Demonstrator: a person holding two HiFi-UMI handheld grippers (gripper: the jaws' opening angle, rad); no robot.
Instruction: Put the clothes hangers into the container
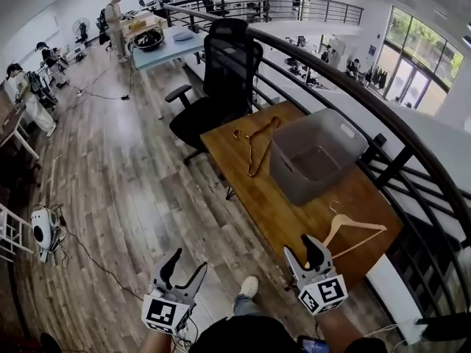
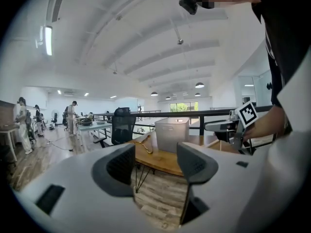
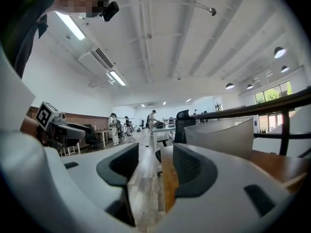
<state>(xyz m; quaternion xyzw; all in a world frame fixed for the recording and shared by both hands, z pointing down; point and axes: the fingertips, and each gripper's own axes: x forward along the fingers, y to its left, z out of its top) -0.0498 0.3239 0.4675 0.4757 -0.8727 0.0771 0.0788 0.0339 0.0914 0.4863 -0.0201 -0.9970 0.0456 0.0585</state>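
Currently the left gripper (image 1: 189,262) and right gripper (image 1: 302,247) both hold their fingers apart, empty. A pale hanger (image 1: 353,230) lies on the surface (image 1: 265,212) nearer than the container (image 1: 313,157), and a darker hanger (image 1: 257,142) lies just beside its left wall. Both look light, stiff and thin, so I would pinch the neck below the hook.

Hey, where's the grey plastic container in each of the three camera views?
Head view: grey container right of centre, on the wooden table.
Left gripper view: container at centre.
Right gripper view: container right of centre.
Shared landmark: black office chair, just left of the container.
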